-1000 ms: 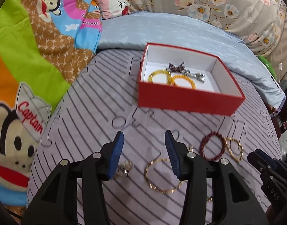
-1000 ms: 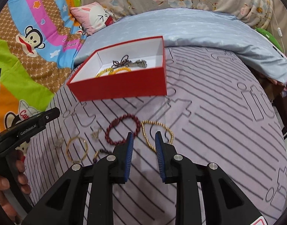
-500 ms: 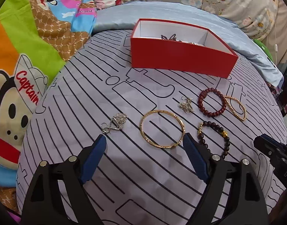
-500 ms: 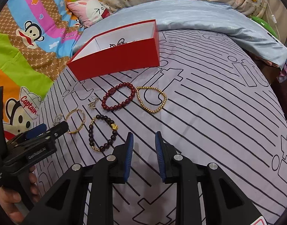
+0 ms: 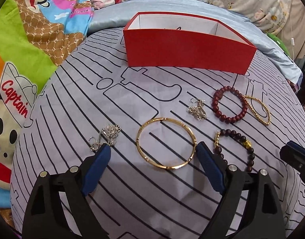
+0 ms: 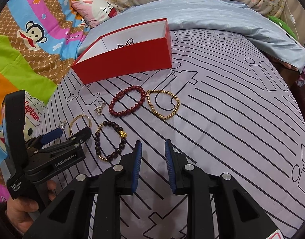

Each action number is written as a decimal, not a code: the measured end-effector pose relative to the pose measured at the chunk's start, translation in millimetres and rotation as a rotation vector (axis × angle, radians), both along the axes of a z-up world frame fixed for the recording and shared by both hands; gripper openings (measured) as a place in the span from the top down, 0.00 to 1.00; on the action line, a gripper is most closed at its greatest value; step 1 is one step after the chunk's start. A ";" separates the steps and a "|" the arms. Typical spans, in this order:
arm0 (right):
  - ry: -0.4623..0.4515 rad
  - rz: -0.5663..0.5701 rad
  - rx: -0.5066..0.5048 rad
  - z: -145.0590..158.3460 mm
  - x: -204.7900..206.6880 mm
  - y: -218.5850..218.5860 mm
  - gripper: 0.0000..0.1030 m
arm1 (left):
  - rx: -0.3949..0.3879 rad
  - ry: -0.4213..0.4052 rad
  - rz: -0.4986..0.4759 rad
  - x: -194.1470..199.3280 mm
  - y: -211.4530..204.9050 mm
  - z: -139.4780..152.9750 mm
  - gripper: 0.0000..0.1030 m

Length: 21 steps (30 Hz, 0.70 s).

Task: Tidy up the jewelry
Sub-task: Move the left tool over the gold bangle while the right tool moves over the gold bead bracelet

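Observation:
A red box (image 5: 188, 49) with a white inside stands at the back of the striped sheet; a dark beaded piece (image 6: 125, 43) shows inside it. On the sheet lie a gold bangle (image 5: 166, 143), a silver chain (image 5: 107, 134), silver earrings (image 5: 197, 110), a red bead bracelet (image 5: 229, 104), a gold bead bracelet (image 5: 257, 109) and a dark bead bracelet with a gold charm (image 5: 235, 146). My left gripper (image 5: 153, 153) is wide open, its jaws on either side of the bangle. My right gripper (image 6: 153, 149) is open and empty, right of the dark bracelet (image 6: 110, 140).
The sheet (image 6: 232, 119) covers a rounded bed surface that drops off at the right. A cartoon monkey blanket (image 5: 23, 59) lies to the left, a blue quilt (image 6: 212, 14) and a pink pillow (image 6: 98, 10) behind the box.
My left gripper has opened wide and come down low around the gold bangle. My right gripper has pulled back from the bracelets and opened slightly.

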State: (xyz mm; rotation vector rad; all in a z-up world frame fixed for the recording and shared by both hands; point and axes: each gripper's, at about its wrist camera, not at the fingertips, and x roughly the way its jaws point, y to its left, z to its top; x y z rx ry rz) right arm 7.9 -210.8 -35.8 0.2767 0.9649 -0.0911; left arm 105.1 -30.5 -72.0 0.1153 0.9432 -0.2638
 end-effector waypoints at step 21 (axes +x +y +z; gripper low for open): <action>0.004 -0.024 -0.009 -8.2 35.9 -13.4 0.77 | -0.056 0.011 -0.012 -9.1 7.1 15.9 0.42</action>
